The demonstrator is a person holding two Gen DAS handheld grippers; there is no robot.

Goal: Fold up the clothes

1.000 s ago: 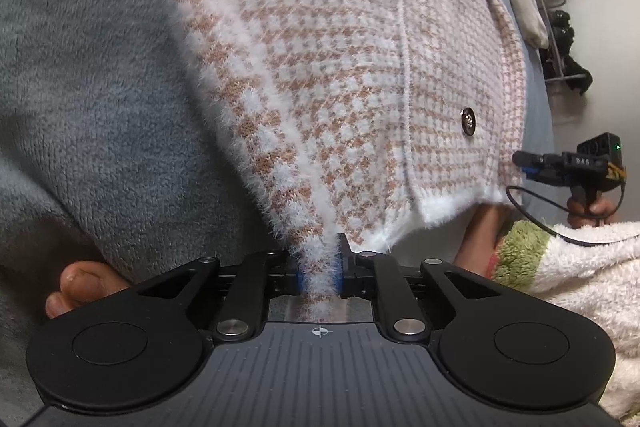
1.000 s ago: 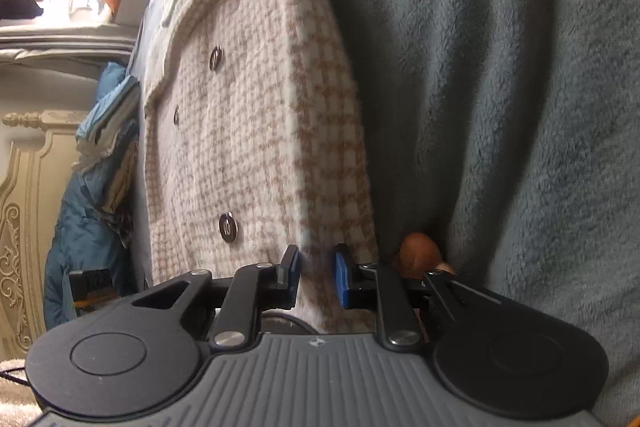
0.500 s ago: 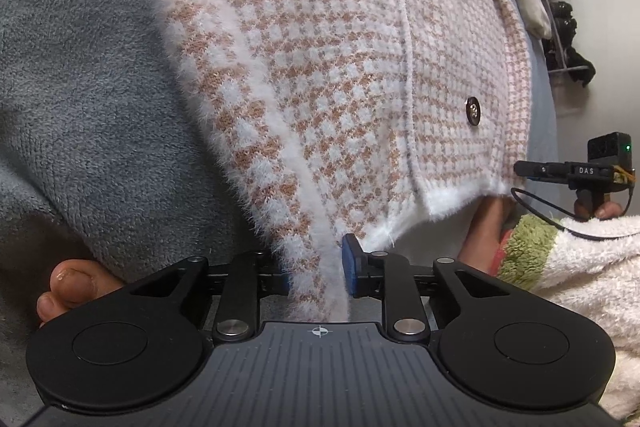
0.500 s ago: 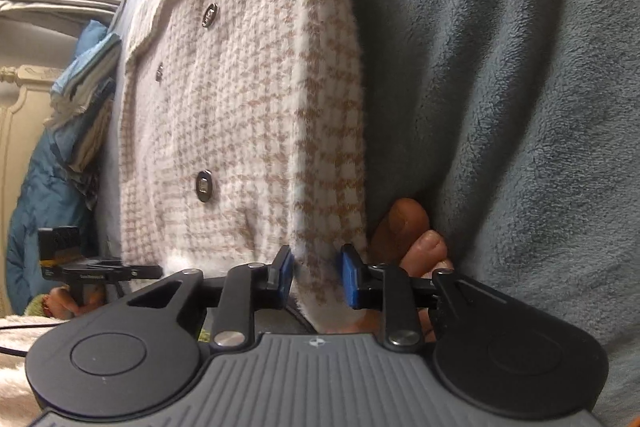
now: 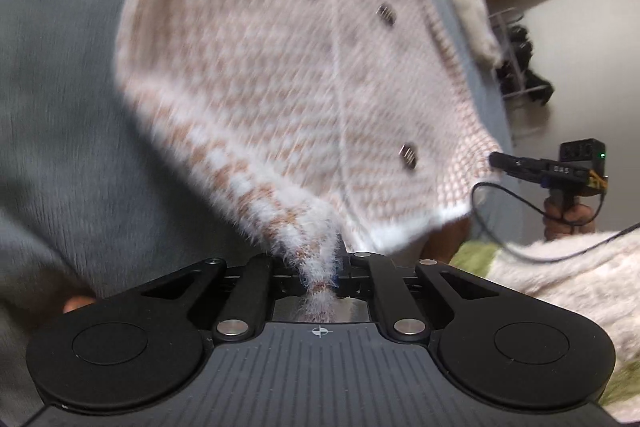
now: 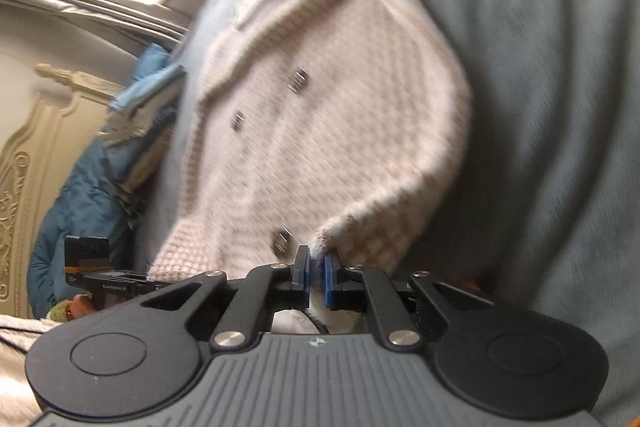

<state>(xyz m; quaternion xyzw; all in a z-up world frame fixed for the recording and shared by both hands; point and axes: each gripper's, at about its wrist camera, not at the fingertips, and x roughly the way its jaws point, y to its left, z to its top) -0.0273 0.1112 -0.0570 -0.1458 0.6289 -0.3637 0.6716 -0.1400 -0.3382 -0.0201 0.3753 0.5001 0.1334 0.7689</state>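
Right up close, saw the left gripper [image 5: 318,267] clenched on a fluffy bottom corner of the cardigan [image 5: 280,87], with white fuzz poking back between its two fingers. Saw the right gripper [image 6: 316,275] pinched shut on the other bottom corner, with blue pads [image 6: 329,277] squeezing the soft white edge.

Just past the grippers, found the rest of the pink-and-white checked cardigan spread front side up on a grey blanket [image 5: 60,107]. Counted three dark buttons [image 5: 408,155] running up the middle. Looked blurry in both views, so could not make out the small checks well.

Off to the side in the left view, spotted a hand [image 5: 564,215] wrapped around the handle of the right gripper, and a fuzzy sleeve [image 5: 560,267] with a green cuff near it.

Farther back, saw a wire rack [image 5: 516,67] by a pale wall. In the right view, saw a blue jacket [image 6: 80,195] beside the blanket, and a cream carved panel [image 6: 24,167] behind it.
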